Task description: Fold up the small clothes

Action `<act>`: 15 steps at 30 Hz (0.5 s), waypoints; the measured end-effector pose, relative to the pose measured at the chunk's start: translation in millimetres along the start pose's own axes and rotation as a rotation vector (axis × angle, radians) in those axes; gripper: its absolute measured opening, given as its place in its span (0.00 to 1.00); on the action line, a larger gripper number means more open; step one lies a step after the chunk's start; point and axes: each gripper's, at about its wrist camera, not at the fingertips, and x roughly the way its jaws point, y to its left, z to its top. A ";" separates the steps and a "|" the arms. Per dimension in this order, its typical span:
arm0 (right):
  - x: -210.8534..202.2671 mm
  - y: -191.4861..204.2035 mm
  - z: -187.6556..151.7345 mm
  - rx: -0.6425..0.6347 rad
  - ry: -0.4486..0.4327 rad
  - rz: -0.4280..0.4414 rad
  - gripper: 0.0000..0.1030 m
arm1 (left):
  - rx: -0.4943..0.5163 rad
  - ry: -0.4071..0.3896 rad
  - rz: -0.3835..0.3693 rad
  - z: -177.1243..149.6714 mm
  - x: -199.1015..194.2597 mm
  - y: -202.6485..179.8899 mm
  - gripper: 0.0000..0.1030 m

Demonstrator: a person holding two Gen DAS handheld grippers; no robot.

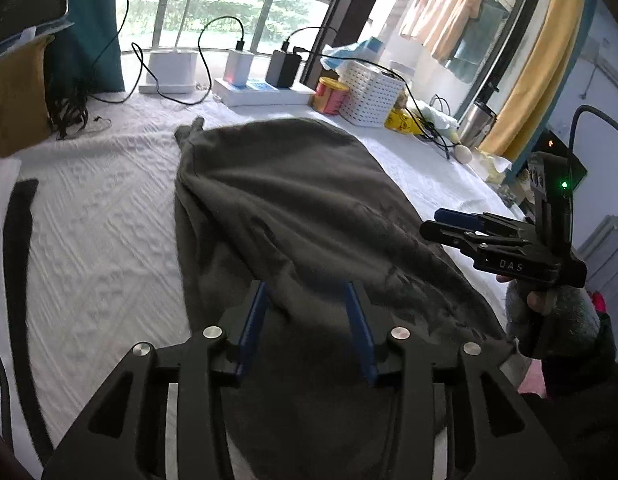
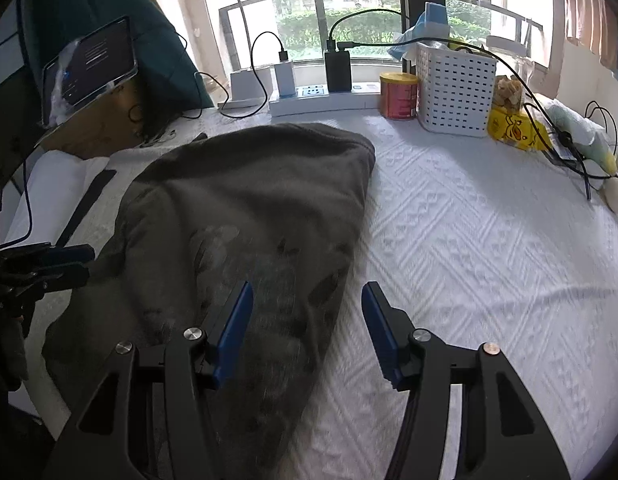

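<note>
White textured bed cover (image 2: 489, 240) by a window carries the dark grey-green folded soft garment (image 1: 293, 208) lengthwise, both the left hand-held gripper (image 1: 307, 320) and right hand-held gripper (image 2: 307, 320) spread and empty above its near end; next pinch should catch both near corners evenly.

Each camera rides behind its own tongs, tilted down and close over the white textured bedspread (image 1: 109, 240), facing the window. Both views share the dark grey crumpled garment (image 1: 293, 208), the white perforated plastic basket (image 2: 453, 88) and the other tongs at their edges
</note>
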 end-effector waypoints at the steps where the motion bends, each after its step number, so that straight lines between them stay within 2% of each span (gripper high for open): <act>1: -2.1 -0.1 -3.9 -0.002 0.002 0.000 0.55 | -0.002 0.006 -0.004 -3.5 0.5 -1.2 0.42; 7: -9.4 -2.5 -20.7 0.000 0.016 -0.003 0.55 | -0.022 0.038 -0.038 -23.3 -0.3 -4.1 0.42; 15: -18.6 -5.8 -37.1 0.008 0.030 -0.014 0.55 | -0.003 0.091 -0.102 -45.7 -3.8 -16.1 0.42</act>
